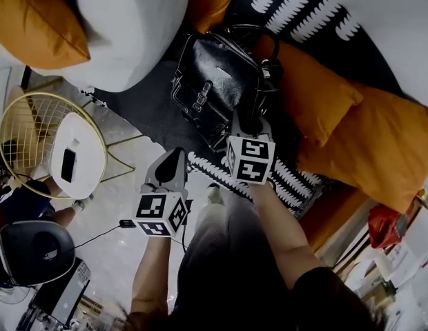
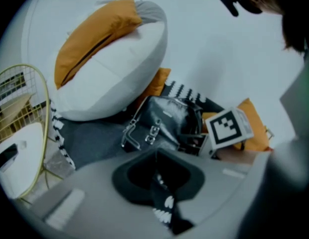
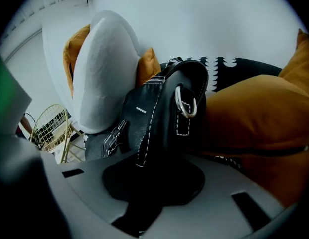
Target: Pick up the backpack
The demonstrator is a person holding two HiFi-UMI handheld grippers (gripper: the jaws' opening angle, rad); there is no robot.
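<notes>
A black leather backpack [image 1: 214, 81] with metal buckles lies on a dark blanket on the sofa, leaning against an orange cushion [image 1: 317, 95]. My right gripper [image 1: 250, 126] is at its near right side. In the right gripper view the backpack [image 3: 159, 108] fills the middle, and its white-stitched strap [image 3: 144, 143] runs down between the jaws, which are shut on it at the right gripper [image 3: 153, 164]. My left gripper [image 1: 171, 163] hangs lower left, off the sofa's edge, apart from the backpack [image 2: 167, 121]. The left gripper [image 2: 157, 154] is shut with nothing in it.
A big white round cushion [image 1: 124, 26] sits left of the bag and large orange cushions [image 1: 383, 147] to its right. A black-and-white patterned throw [image 1: 297, 178] hangs over the sofa's front. A gold wire side table [image 1: 27, 126] stands on the pale floor at left.
</notes>
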